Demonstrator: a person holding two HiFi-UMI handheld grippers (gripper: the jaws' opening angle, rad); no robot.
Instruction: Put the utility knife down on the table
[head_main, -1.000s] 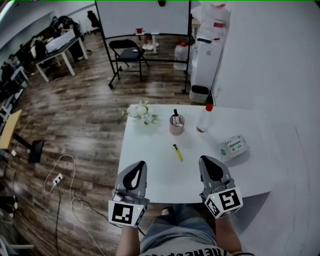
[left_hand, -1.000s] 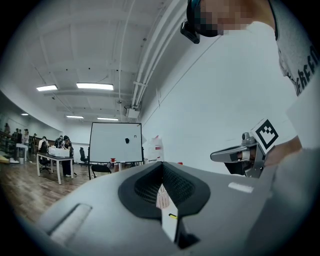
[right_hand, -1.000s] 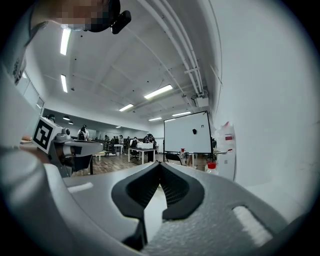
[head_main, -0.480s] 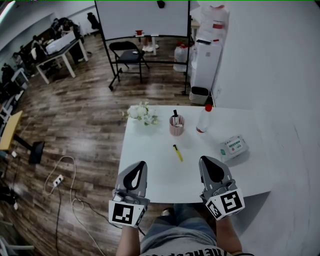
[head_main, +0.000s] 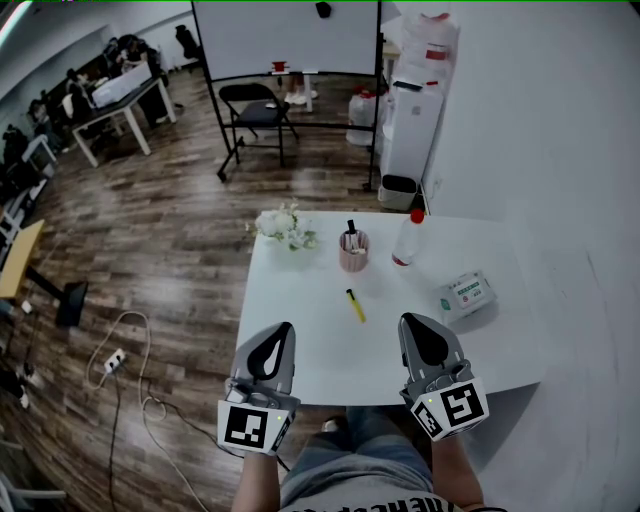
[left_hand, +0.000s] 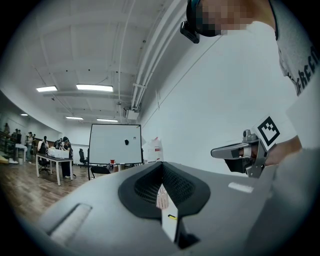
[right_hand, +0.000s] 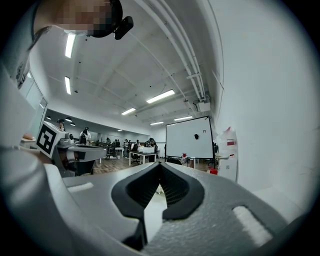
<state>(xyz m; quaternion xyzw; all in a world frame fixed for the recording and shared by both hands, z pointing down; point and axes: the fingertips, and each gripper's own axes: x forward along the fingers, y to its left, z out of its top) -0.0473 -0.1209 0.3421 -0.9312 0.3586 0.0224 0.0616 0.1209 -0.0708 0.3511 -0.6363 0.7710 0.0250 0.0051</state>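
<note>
White square surface (head_main: 300, 365) carries the slim yellow utility knife (head_main: 355, 305), lying flat near its middle, well apart from both grippers. I judge it already set down, which is why my left gripper (head_main: 280, 334) and right gripper (head_main: 414, 330) hover at the near edge, both pairs of fingers together on nothing. Its long axis runs diagonally, dark end far-left, other end near-right.

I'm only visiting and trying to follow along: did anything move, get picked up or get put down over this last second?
Nothing visibly changed. The yellow utility knife lies untouched on the white table, where it was. The left gripper and right gripper stay at the table's near edge, their fingers together and holding nothing.
</note>
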